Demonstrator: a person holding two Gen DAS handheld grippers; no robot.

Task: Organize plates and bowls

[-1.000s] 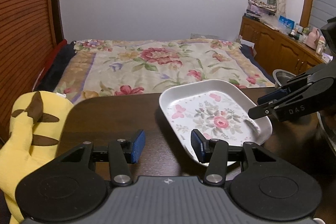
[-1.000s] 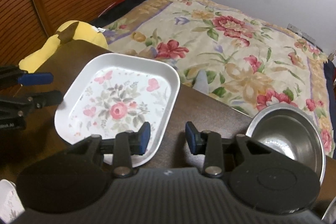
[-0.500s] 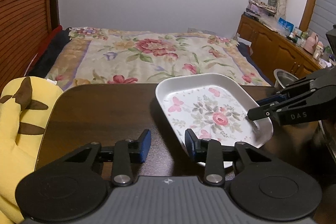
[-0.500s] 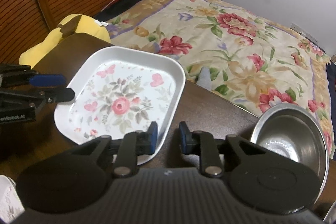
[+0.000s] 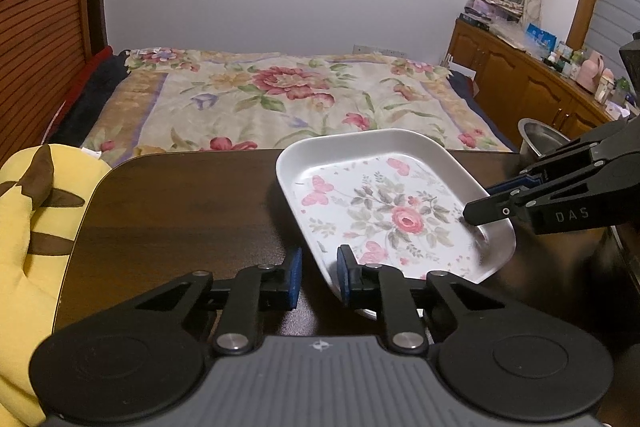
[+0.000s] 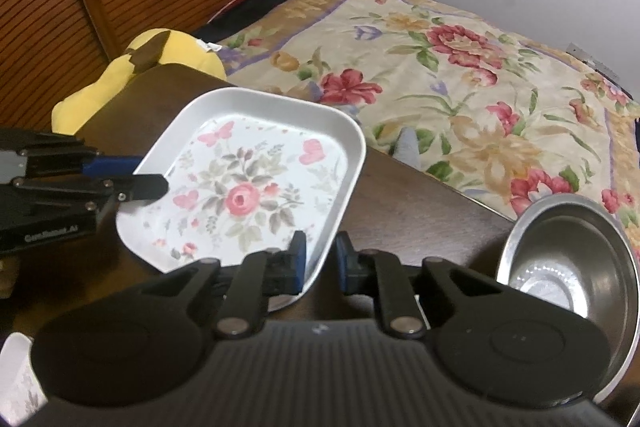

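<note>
A white square plate with a rose and butterfly print (image 5: 384, 211) lies on the dark wooden table (image 5: 180, 203). My left gripper (image 5: 319, 277) straddles the plate's near left rim with its jaws narrowed around it. My right gripper (image 6: 321, 261) straddles the opposite rim of the same plate (image 6: 256, 183), jaws also close around it. Each gripper shows in the other's view, its fingers (image 5: 500, 203) over the plate's edge. A steel bowl (image 6: 576, 267) stands on the table right of the right gripper.
A yellow plush toy (image 5: 28, 227) sits at the table's left edge. A bed with a floral cover (image 5: 280, 99) lies beyond the table. Wooden cabinets with clutter (image 5: 532, 83) stand at the right. A white object (image 6: 16, 379) shows at the lower left of the right wrist view.
Both grippers have narrowed their jaws around opposite rims of the floral plate. The plate has shifted slightly in both views.
</note>
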